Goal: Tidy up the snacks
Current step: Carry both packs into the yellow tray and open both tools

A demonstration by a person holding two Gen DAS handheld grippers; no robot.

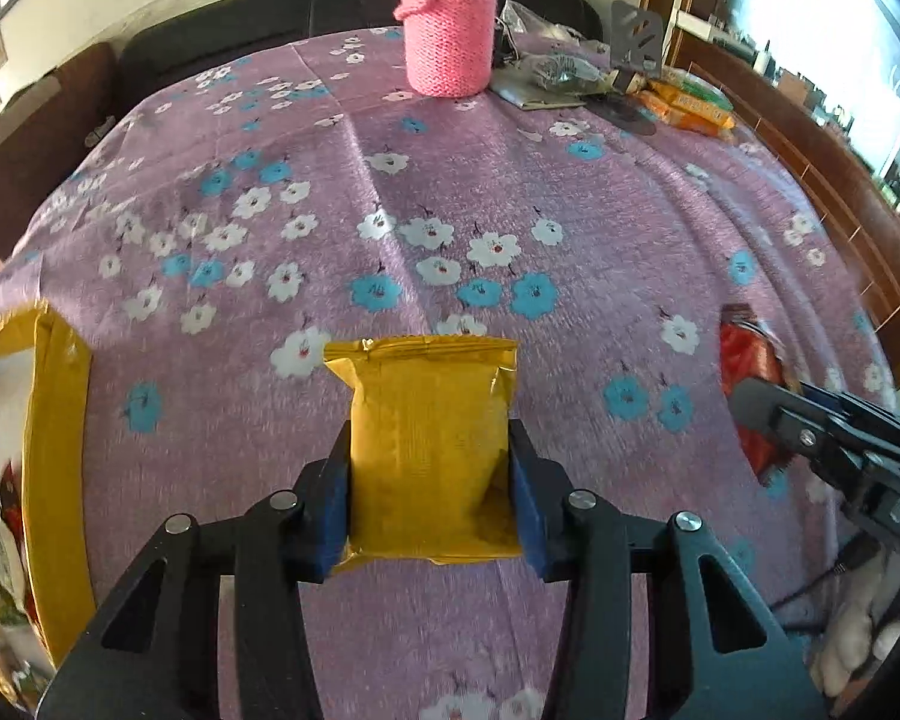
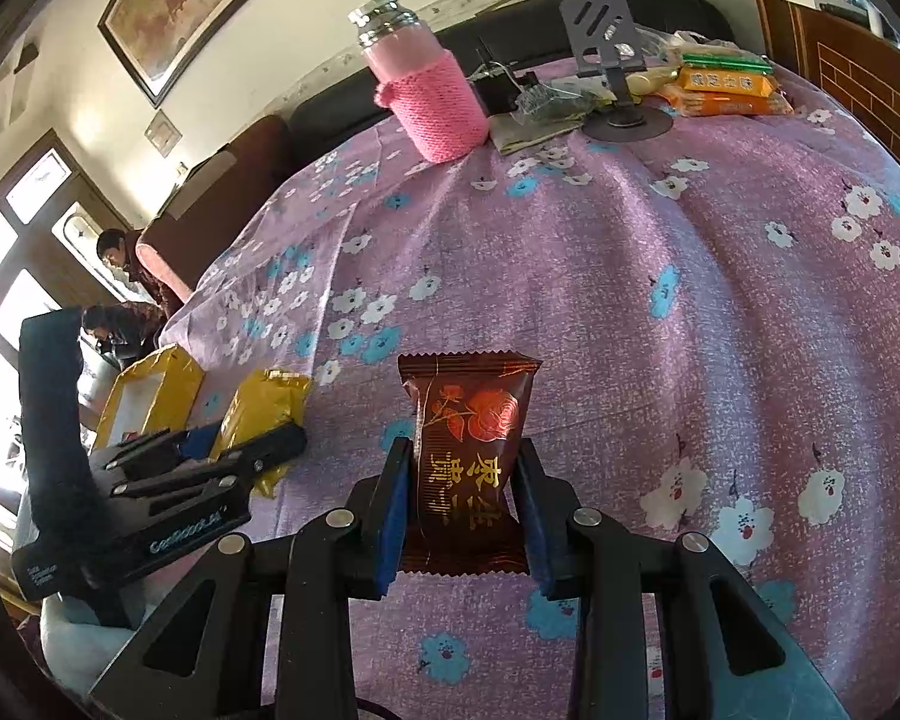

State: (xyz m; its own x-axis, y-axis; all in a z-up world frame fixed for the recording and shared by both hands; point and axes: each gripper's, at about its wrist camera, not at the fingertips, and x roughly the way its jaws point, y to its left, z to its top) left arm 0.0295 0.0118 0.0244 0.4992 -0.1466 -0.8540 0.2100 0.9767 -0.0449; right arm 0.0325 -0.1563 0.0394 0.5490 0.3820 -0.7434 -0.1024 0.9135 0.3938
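My left gripper [image 1: 431, 456] is shut on a yellow snack packet [image 1: 432, 438], its blue pads pressing both sides, above the purple flowered tablecloth [image 1: 510, 192]. A yellow cardboard box [image 1: 54, 450] with several snack packets inside stands at the left edge. In the right wrist view, my right gripper [image 2: 465, 480] is shut on a dark red snack packet [image 2: 468, 450] printed with a rose. The left gripper [image 2: 234, 450] with the yellow packet [image 2: 264, 402] shows at the left there, beside the yellow box [image 2: 156, 396]. The right gripper [image 1: 768, 414] and red packet [image 1: 750, 360] show at the right of the left wrist view.
A pink bottle in a knitted sleeve [image 1: 447, 30] stands at the far side of the table. Near it lie a grey phone stand [image 2: 618, 60], orange snack packs [image 2: 726, 90] and clutter. Two people [image 2: 126, 288] sit beyond the table's left end. A dark sofa runs behind.
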